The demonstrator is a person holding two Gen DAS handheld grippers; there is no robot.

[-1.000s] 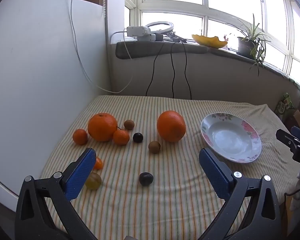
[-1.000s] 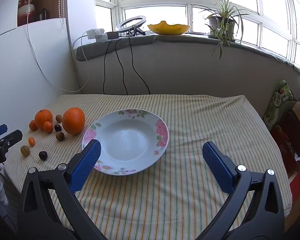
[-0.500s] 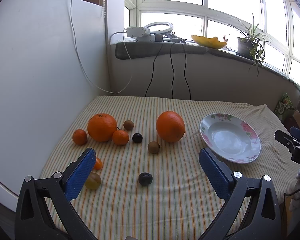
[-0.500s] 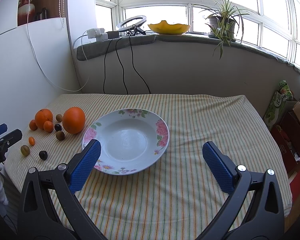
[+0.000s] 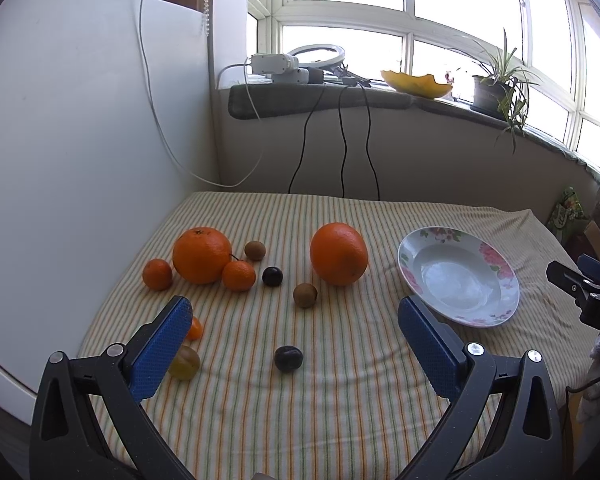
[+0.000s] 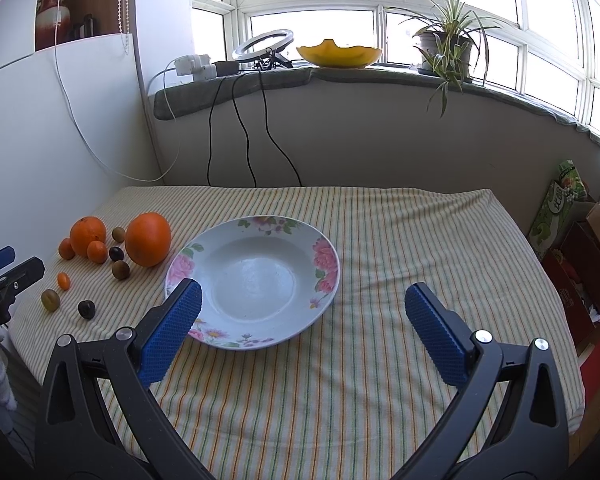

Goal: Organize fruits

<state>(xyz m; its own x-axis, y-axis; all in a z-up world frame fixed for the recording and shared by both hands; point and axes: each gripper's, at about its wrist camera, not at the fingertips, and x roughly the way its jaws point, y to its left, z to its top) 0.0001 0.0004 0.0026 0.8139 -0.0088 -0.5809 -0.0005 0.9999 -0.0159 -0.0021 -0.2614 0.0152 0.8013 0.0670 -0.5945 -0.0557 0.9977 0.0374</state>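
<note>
A: Room? Bay window (image 6: pixel 320 12), white frames, strong daylight. Grey sill (image 6: pixel 340 76) curves beneath it, above a plain wall (image 6: pixel 380 136).

B: On the sill?

A: Ring light (image 6: pixel 263 45), yellow bowl (image 6: pixel 339 55), potted plant (image 6: pixel 446 46), power strip (image 6: pixel 194 66). Black cables (image 6: pixel 240 132) hang down the wall.

B: Left side?

A: White panel (image 5: pixel 80 140). Table under striped cloth (image 6: pixel 400 248). Boxes (image 6: pixel 580 264) on the right.
</note>
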